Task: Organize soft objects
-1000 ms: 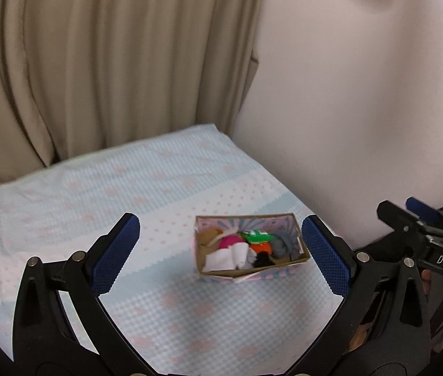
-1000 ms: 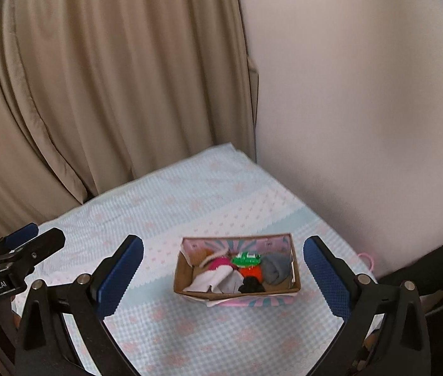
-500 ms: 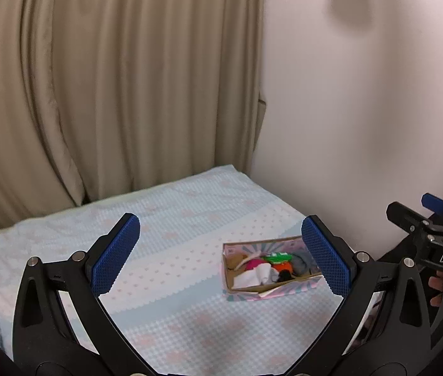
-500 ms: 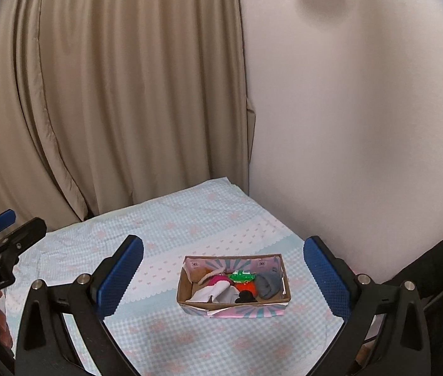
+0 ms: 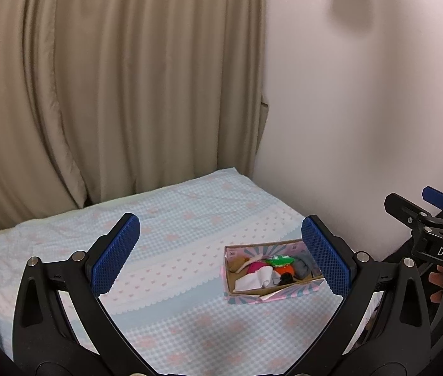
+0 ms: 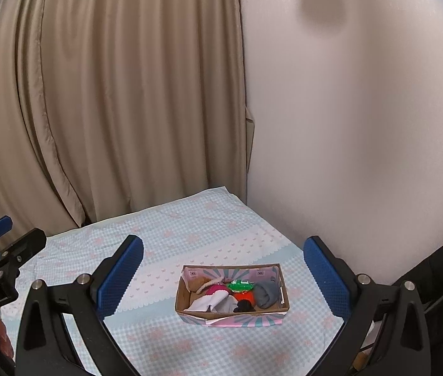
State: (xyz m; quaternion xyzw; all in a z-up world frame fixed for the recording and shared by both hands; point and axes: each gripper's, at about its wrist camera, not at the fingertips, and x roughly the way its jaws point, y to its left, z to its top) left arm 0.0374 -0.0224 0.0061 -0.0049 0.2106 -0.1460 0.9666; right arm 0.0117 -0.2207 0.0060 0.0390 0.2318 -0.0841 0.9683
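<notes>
Though partly hidden left-side, box (image 6: 232,313) whole right-side.

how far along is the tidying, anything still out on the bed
Looks essentially done: the soft items, including a grey piece and a white cloth, sit inside the cardboard box. Nothing is in hand; the left claw and right claw are open and empty. No loose items show on the bedsheet.
</notes>
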